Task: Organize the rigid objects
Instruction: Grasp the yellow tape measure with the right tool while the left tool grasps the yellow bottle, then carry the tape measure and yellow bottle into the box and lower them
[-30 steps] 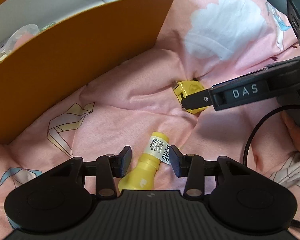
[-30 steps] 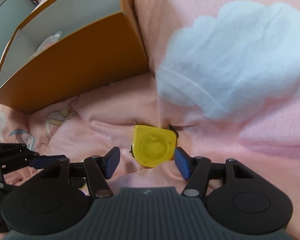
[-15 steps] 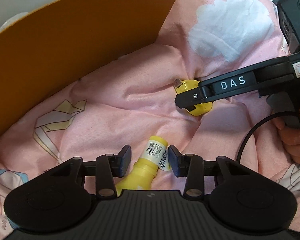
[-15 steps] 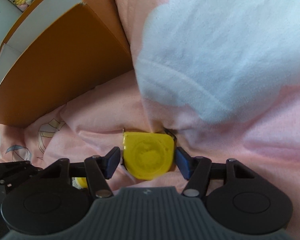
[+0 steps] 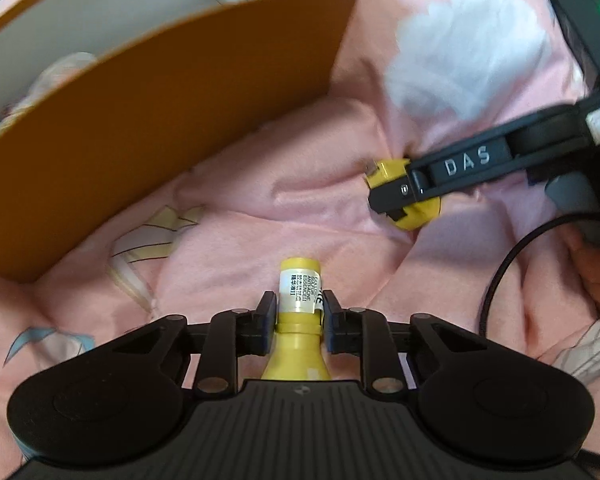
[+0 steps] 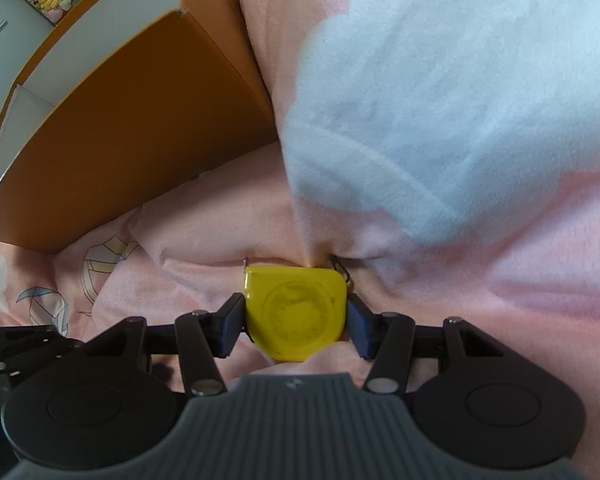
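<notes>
Both claws tilt steeply down over the pink blanket (image 6: 500,300). The left claw (image 5: 299,314) has just closed, pinching the bottle (image 5: 299,328) by its neck. The right claw (image 6: 295,316) has also been closing — pads against the tape measure (image 6: 296,312).

Readable text: one word and one label

"DAS" stands in pale capitals on the side of the right gripper (image 5: 396,196) arm in the left wrist view. The yellow bottle (image 5: 298,320) bears a white label (image 5: 300,291) around its neck with black print in several short lines, too small to read. Nothing is legible in the right wrist view.
</notes>
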{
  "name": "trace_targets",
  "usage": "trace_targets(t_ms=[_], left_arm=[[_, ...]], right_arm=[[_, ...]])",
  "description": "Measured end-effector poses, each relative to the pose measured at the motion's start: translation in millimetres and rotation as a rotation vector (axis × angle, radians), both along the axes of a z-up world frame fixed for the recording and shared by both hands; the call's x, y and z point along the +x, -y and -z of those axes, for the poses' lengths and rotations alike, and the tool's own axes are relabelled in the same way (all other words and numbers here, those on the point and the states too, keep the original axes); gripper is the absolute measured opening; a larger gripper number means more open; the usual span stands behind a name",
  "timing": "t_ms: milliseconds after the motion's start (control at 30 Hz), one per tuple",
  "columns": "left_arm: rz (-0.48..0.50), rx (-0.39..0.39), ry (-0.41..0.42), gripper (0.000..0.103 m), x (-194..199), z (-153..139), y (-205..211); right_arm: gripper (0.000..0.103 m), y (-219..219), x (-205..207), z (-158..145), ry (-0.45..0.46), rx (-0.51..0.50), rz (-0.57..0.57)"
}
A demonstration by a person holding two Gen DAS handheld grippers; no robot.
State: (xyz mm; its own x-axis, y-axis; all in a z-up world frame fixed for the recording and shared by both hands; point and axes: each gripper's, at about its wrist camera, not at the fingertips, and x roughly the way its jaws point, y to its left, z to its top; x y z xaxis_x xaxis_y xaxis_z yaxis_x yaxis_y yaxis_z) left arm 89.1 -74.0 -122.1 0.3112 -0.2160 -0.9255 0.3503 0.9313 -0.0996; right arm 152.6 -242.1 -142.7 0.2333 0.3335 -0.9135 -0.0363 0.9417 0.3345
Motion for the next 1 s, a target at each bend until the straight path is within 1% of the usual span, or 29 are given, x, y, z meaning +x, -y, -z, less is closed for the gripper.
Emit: trace_targets(t_ms=[133,233,400,500,600,700,833,1000], left_arm=[[-0.077,-0.061,0.065,0.025,-12,-16,-15],[-0.121,-0.071,0.126,0.025,-17,-28,-23],[-0.161,-0.09,0.203,0.025,-21,-54,-32],[-0.161,-0.115,0.225,0.025,-22,-65,-33],[-0.145,-0.125,0.258,0.025,-24,-76,-33],[-0.134,-0.127,0.299,0.025,-26,-86,-29],[-0.121,-0.139,0.365,0.025,-27,-100,-26],[-0.175,-0.163,0.431,0.024,-15,-122,-30]], right_arm=[[0.054,-2,-4,-8,0.028,-0.004,-0.02],[0.054,-8,-7,-15,0.055,-0.023,-0.046],[0.054,-11,-15,-35,0.123,-0.002,-0.078],[0.054,-14,-20,-47,0.15,-0.024,-0.107],[0.054,-18,-27,-65,0.224,-0.031,-0.135],[0.054,-23,-34,-83,0.3,-0.062,-0.165],[0.054,-28,-36,-102,0.376,-0.092,-0.204],[0.054,-33,-29,-128,0.455,-0.097,-0.237]])
